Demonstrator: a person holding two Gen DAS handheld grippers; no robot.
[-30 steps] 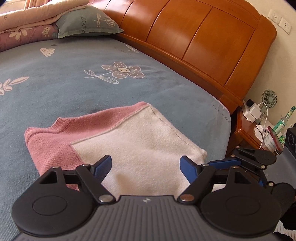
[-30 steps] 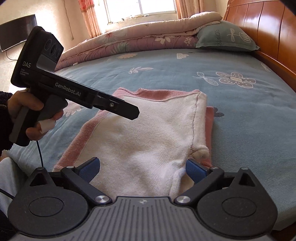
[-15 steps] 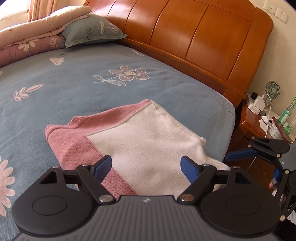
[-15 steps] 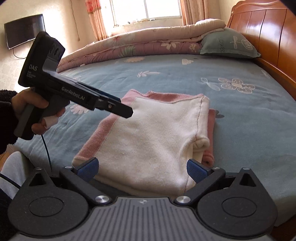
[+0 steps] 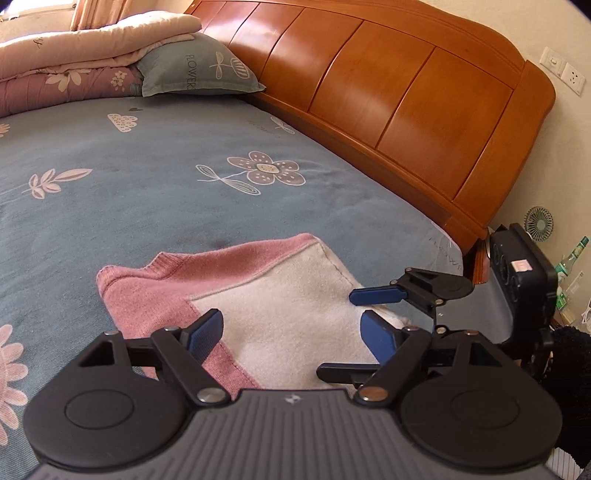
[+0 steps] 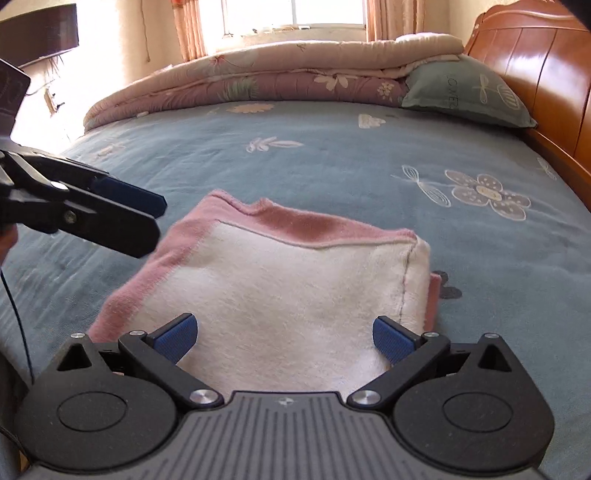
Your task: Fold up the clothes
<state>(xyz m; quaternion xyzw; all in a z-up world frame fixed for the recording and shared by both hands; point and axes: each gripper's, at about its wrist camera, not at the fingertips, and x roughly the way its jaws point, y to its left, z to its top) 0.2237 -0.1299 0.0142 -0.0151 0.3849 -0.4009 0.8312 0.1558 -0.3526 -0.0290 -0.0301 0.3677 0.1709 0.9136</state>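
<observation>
Though folded, sweater [image 6: 295, 295] (edges free)

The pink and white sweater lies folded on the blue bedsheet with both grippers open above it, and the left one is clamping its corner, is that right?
Not quite: the left gripper clamps nothing. The left wrist view shows its jaws wide apart over the sweater, like the right gripper.

Bright daylight from the blown-out window [image 6: 291, 14]; sharp centre, fisheye-bent edges
</observation>
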